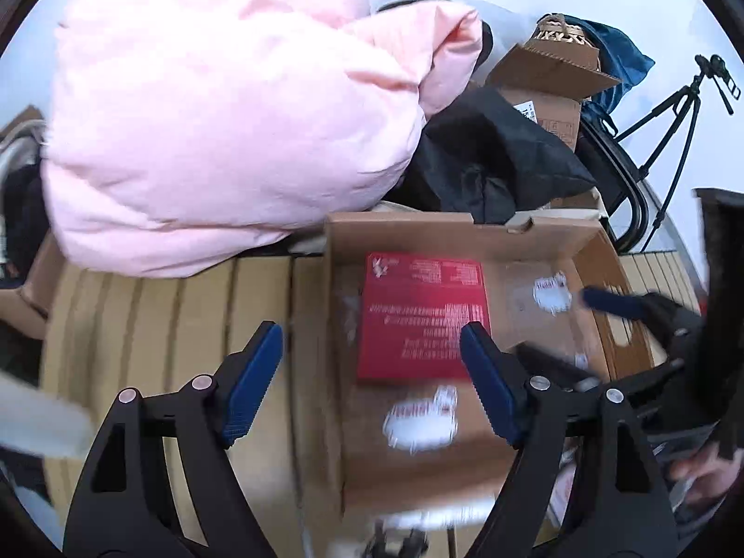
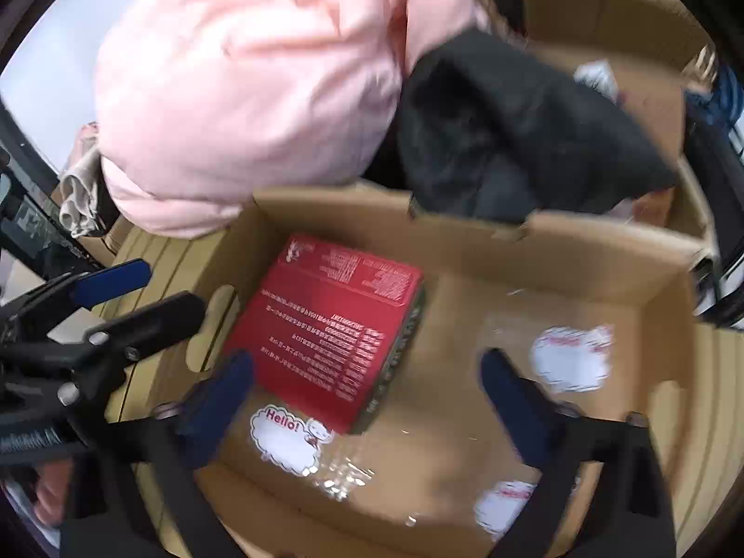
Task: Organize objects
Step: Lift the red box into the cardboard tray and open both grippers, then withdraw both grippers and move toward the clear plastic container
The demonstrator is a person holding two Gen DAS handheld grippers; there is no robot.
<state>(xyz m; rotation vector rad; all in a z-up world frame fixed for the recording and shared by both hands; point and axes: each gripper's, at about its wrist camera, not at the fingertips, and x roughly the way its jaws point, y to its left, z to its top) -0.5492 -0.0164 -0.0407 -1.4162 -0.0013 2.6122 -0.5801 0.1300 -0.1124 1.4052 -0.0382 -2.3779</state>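
A red box (image 1: 421,316) with white print lies flat on the floor of an open cardboard carton (image 1: 404,225), towards its left wall. My left gripper (image 1: 369,339) hangs open above that wall, one finger outside the carton, the other over the red box's right edge. In the right wrist view the red box (image 2: 330,325) lies in the carton (image 2: 465,242) just beyond my right gripper (image 2: 365,362), which stands wide open over it and holds nothing. Each gripper shows in the other's view: the right gripper (image 1: 623,307), the left gripper (image 2: 116,297).
White "Hello!" stickers (image 2: 283,437) lie on the carton floor. A pink padded jacket (image 1: 223,121) and a black garment (image 1: 493,158) are piled behind the carton. Flattened cardboard (image 1: 162,325) lies to the left. Another box (image 1: 548,88) and a tripod (image 1: 674,116) stand at the back right.
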